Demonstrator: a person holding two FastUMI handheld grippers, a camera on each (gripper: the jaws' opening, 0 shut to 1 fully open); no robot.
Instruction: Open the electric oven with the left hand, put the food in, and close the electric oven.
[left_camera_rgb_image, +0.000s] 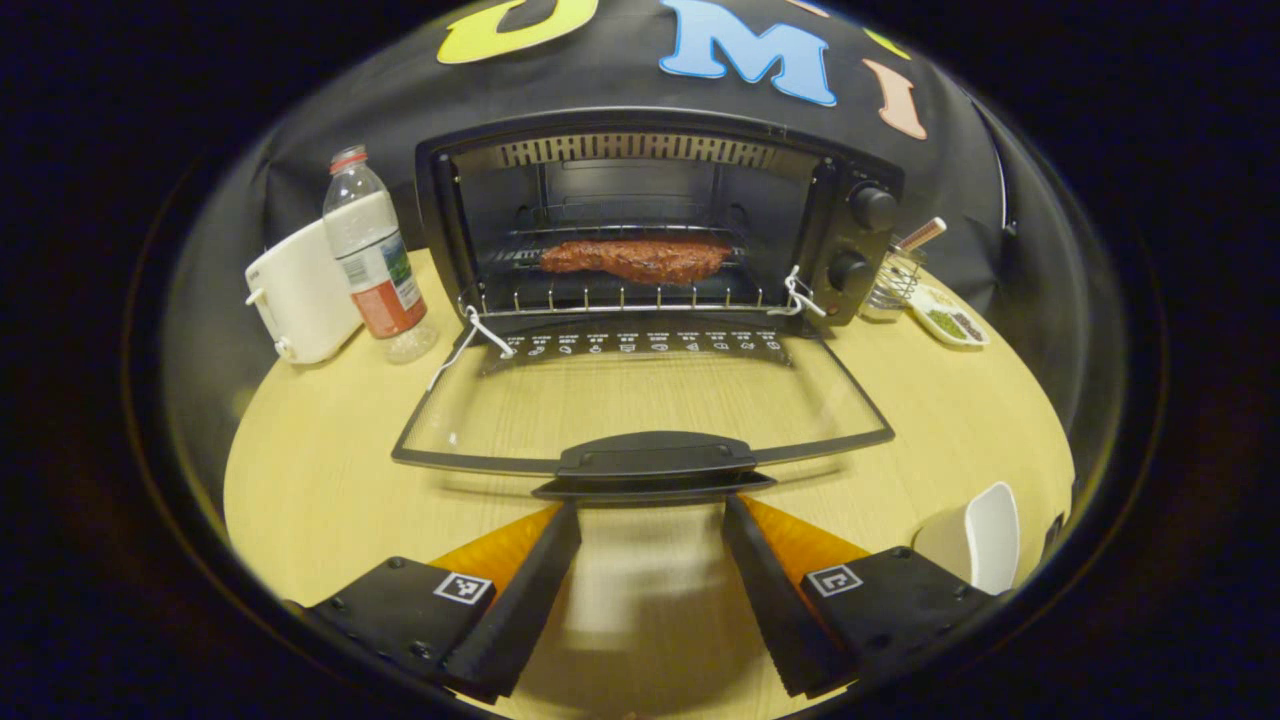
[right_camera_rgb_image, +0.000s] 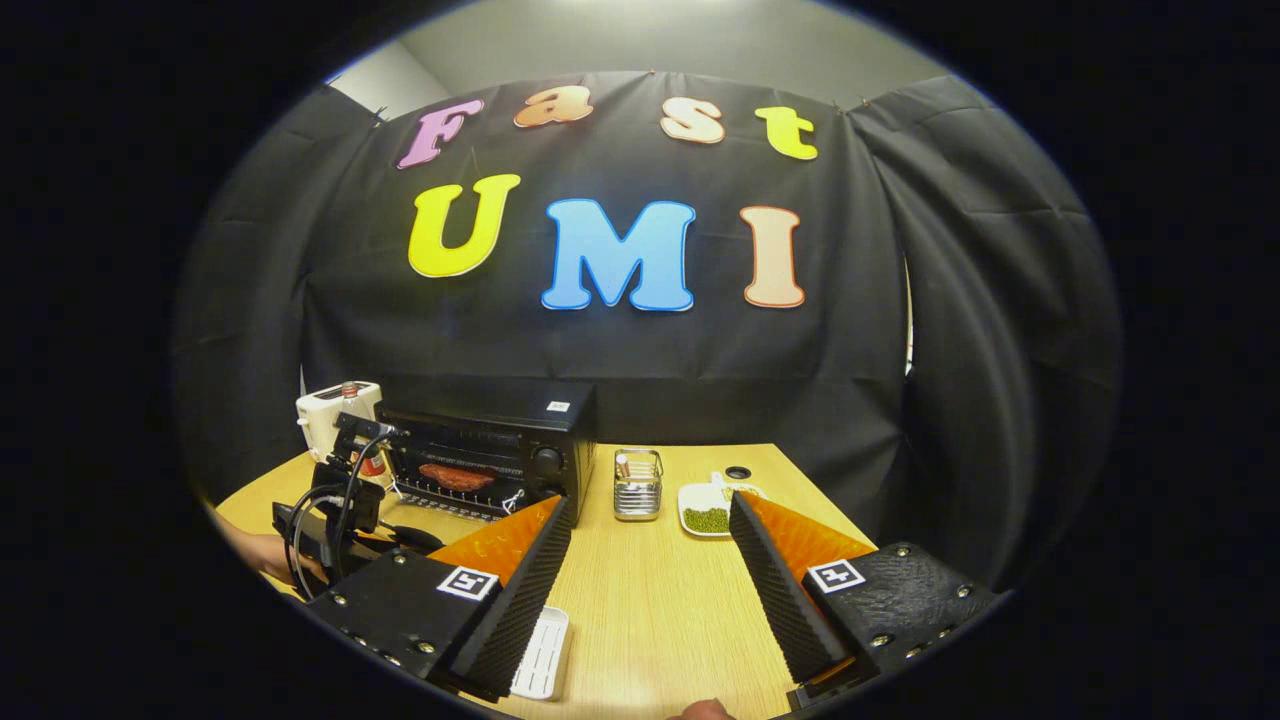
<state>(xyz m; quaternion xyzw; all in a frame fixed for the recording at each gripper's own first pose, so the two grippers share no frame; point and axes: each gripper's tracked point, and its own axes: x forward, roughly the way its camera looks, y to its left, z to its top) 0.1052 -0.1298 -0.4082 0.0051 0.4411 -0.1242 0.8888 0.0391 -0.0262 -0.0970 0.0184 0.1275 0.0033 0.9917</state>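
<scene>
Holding both grippers, left (left_camera_rgb_image: 650, 520) and right (right_camera_rgb_image: 650, 545), spread wide, we saw meat (left_camera_rgb_image: 636, 259) inside the open oven (left_camera_rgb_image: 660, 215).

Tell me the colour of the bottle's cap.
Red; the bottle cap shows best in the left gripper view.

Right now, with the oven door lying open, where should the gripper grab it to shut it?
Grab the black handle along the front edge of the glass door. It is a wide bar sticking out toward the open left gripper, so probably come straight from the front, slip one finger under and one over it, then lift up toward the oven.
</scene>
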